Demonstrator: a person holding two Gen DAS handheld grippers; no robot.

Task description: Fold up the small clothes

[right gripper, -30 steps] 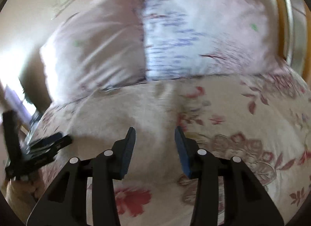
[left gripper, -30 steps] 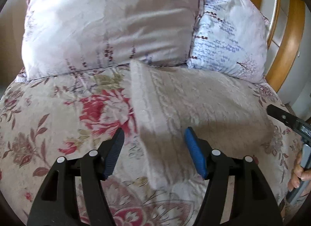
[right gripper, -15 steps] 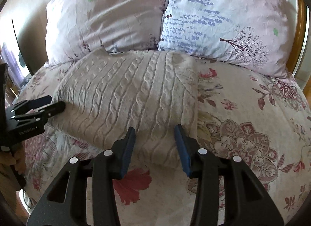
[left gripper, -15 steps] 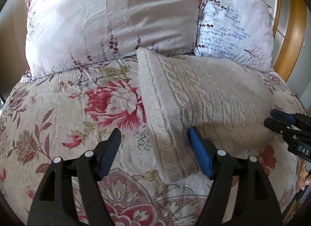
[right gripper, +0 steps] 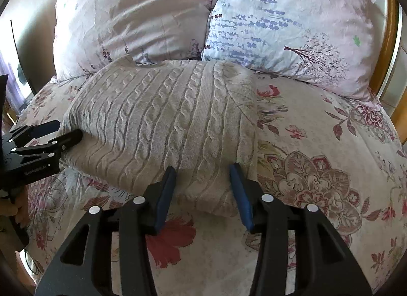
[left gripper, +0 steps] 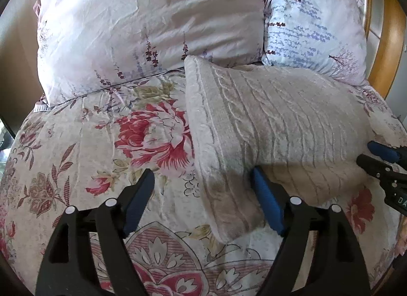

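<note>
A folded cream cable-knit sweater (left gripper: 279, 123) (right gripper: 165, 123) lies flat on the floral bedspread (left gripper: 89, 143) (right gripper: 318, 163), just in front of the pillows. My left gripper (left gripper: 203, 194) hangs over the sweater's left edge, its jaws opening. The right fingertip (left gripper: 262, 189) is over the knit and the left one is over bare bedspread, with no pinch. My right gripper (right gripper: 203, 184) straddles the sweater's near right corner, jaws opening, with the cloth lying flat between the pads. Each gripper shows at the edge of the other's view, the right gripper (left gripper: 381, 158) and the left gripper (right gripper: 51, 135), at opposite sides of the sweater.
Two pale floral pillows (right gripper: 132, 21) (right gripper: 292, 21) lean against the head of the bed behind the sweater. A curved wooden headboard (left gripper: 381, 54) rises at the right. A person's hand (right gripper: 15, 209) holds the left gripper's handle at the bed's left edge.
The blur is gone and the sweater now rests still on the bed. My left jaws have spread wider. My right gripper has come down over the sweater's near corner, jaws slightly wider.
</note>
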